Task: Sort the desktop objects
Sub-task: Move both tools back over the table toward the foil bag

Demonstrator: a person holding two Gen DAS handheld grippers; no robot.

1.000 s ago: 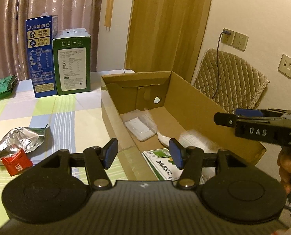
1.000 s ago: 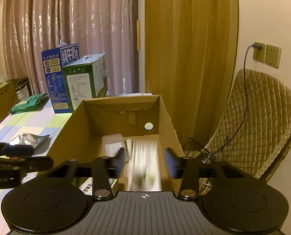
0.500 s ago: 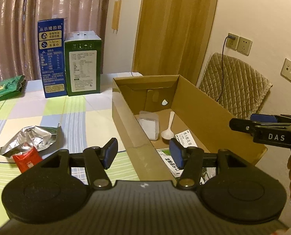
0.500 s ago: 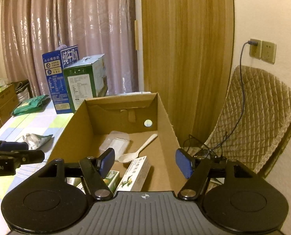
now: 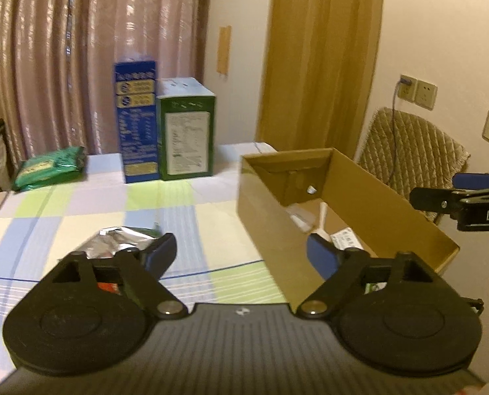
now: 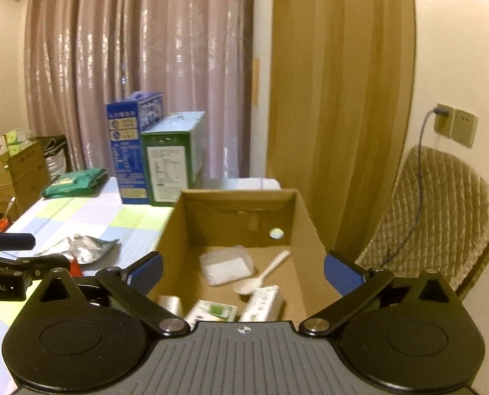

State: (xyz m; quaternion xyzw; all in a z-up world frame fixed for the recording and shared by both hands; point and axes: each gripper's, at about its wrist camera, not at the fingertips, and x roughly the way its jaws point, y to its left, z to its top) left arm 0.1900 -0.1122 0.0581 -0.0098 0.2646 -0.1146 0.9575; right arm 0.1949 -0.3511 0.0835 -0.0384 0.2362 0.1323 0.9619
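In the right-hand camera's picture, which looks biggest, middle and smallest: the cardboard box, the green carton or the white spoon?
1. Cardboard box, by far the largest.
2. Green carton; it stands farther back, so it may look smaller than it really is.
3. White spoon, lying inside the box, clearly the smallest.

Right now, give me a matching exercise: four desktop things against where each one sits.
Things:
1. white spoon
2. foil wrapper
3. green bag
4. green carton

Places:
A. far left of the table
B. inside the cardboard box
C. upright beside the blue carton
D. on the tablecloth, near the left gripper

Pairs: 1-B, 2-D, 3-A, 4-C
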